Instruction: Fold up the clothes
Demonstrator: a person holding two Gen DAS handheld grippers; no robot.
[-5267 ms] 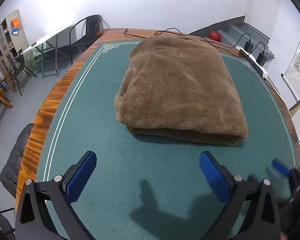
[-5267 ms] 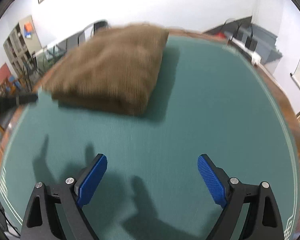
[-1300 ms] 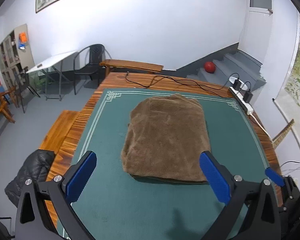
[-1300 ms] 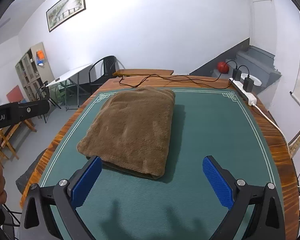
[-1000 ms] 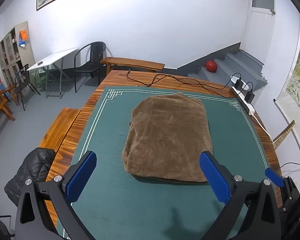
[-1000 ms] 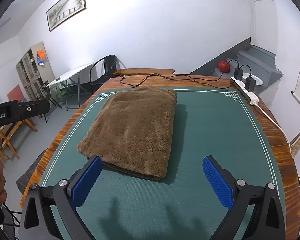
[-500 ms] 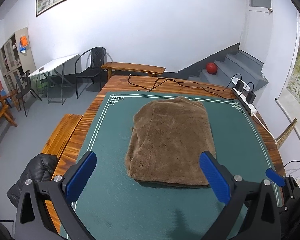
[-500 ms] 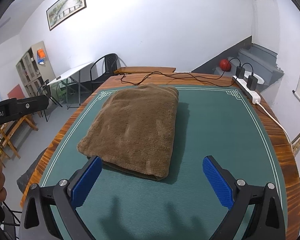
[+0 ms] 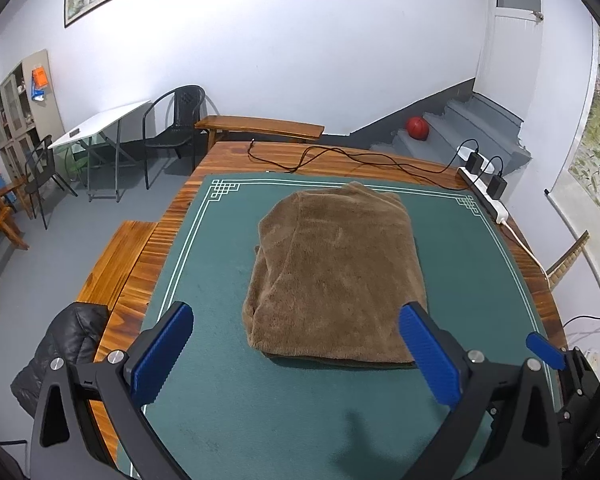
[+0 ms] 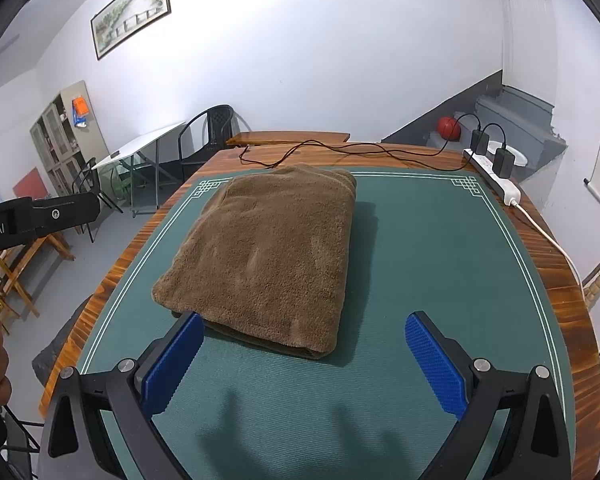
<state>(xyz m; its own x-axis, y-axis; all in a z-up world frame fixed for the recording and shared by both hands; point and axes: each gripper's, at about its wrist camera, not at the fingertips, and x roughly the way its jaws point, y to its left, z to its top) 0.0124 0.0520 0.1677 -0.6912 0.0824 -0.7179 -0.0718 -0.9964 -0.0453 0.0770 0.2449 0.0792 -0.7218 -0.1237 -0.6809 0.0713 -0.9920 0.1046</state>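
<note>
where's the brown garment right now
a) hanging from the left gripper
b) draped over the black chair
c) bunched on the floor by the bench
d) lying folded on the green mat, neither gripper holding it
d: the brown garment lies as a folded bundle on the green mat, while the left gripper and the right gripper are both open and empty.

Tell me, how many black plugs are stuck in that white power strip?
2: one plug at the far end of the power strip on the table's right edge, the other plug just nearer. None seem hidden.
</note>
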